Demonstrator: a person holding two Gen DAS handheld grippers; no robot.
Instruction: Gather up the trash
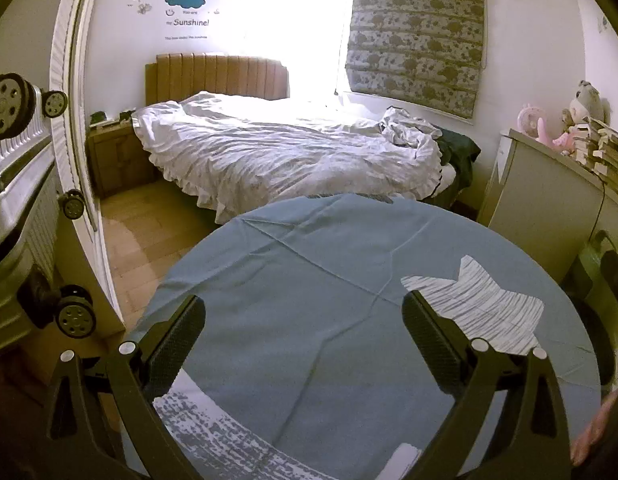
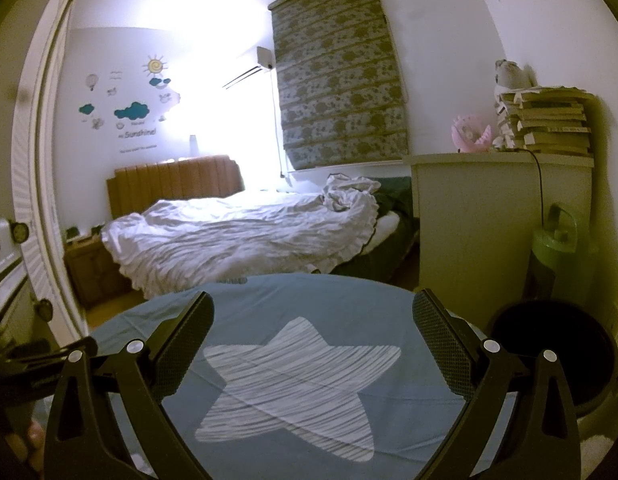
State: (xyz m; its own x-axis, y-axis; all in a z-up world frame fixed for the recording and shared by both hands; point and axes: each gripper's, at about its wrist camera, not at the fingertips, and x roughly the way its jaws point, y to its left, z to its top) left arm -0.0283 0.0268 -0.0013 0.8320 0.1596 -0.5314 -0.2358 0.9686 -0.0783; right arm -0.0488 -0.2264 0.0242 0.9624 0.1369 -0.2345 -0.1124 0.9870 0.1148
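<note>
Left wrist view: the left tool hangs over a round desk covered by a blue cloth, its two fingers spread wide with nothing between them. A white striped star printed on the cloth lies just beyond the right finger. No trash shows on the desk in either view, so where it lies cannot be told. A hand shows at the near right edge. Far behind the desk stands a bed with rumpled white bedding, and a suitcase with wheels is at the left.

From the right wrist, the right tool is also spread wide and empty, hovering above the star. A dark round bin sits just beside the desk on the right, near a green bottle and a pale cabinet carrying a stack of books.
</note>
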